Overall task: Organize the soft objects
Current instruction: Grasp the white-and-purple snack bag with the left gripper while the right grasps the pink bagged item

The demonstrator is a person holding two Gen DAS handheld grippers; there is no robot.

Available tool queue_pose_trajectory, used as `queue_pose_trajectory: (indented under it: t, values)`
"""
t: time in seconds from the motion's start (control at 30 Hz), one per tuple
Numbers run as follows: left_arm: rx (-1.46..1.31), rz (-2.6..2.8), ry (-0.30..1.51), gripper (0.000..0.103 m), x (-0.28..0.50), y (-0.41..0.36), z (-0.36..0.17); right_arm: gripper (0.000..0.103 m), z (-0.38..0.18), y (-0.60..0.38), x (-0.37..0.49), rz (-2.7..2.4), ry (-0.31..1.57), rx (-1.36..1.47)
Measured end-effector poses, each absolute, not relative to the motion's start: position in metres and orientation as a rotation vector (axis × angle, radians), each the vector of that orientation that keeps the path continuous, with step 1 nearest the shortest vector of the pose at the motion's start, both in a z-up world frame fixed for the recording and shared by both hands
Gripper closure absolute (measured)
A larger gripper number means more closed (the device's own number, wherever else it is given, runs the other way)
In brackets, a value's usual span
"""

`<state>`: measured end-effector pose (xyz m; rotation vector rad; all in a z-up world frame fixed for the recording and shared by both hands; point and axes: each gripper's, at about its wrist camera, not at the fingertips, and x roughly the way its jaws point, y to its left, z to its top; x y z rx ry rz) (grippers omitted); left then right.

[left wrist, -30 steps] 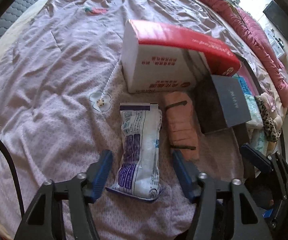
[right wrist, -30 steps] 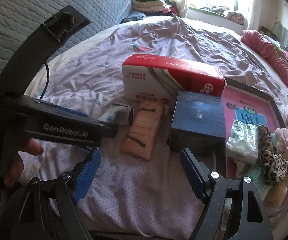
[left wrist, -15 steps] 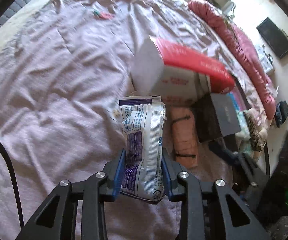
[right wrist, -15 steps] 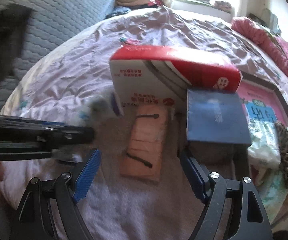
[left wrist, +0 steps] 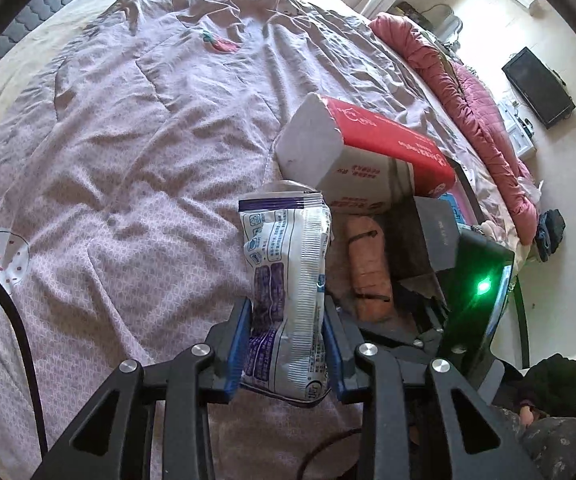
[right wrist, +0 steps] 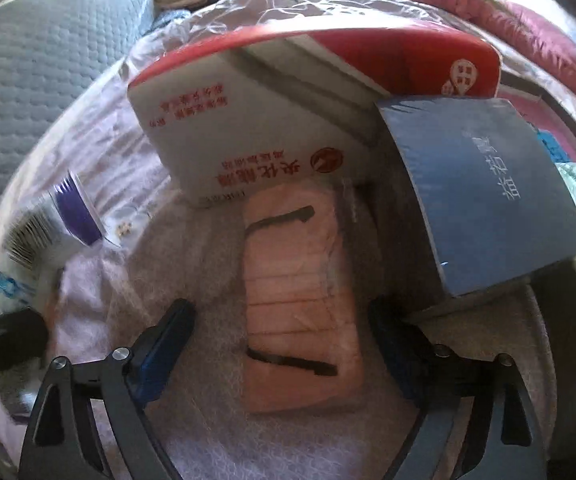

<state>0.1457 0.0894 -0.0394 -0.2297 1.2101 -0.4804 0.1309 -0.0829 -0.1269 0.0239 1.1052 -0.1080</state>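
Crinkly white-and-purple wipes pack (left wrist: 286, 280) sits pinched low between the left gripper (left wrist: 284, 344) pads, raised off the bedspread (left wrist: 128, 160) for carrying. Right gripper (right wrist: 280, 344) gapes wide, straddling the pink pack (right wrist: 300, 300) near the tissue box (right wrist: 288, 120), seemingly to grasp it.

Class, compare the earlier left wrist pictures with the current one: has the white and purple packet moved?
Yes. The packet has been lifted off the bedspread by the left gripper, its top now overlapping the red and white box.

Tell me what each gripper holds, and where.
Left gripper clamps the white-and-purple packet by its lower end. Right gripper holds nothing, open around the pink pack.
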Motion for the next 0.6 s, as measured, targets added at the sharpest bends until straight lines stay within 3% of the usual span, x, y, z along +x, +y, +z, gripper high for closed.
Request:
queue_pose_trajectory:
  t: [0.2, 0.23, 0.3, 0.37, 0.6]
  values:
    - [-0.231, -0.481, 1.201, 0.069, 0.142, 0.087, -0.035, 0.012, -0.124, -0.086, 0.134, -0.109, 1.092, 0.070]
    - [-0.232, -0.479, 1.201, 0.069, 0.143, 0.088, -0.034, 0.015, -0.122, -0.087, 0.132, -0.105, 1.084, 0.078]
    - [-0.228, -0.479, 1.200, 0.069, 0.141, 0.086, -0.033, 0.034, -0.115, -0.091, 0.128, -0.101, 1.061, 0.095]
    - [-0.223, -0.476, 1.201, 0.069, 0.140, 0.085, -0.032, 0.060, -0.108, -0.096, 0.128, -0.077, 1.049, 0.115]
    - [-0.202, -0.469, 1.187, 0.069, 0.131, 0.077, -0.022, 0.067, -0.098, -0.108, 0.121, 0.012, 1.049, 0.167]
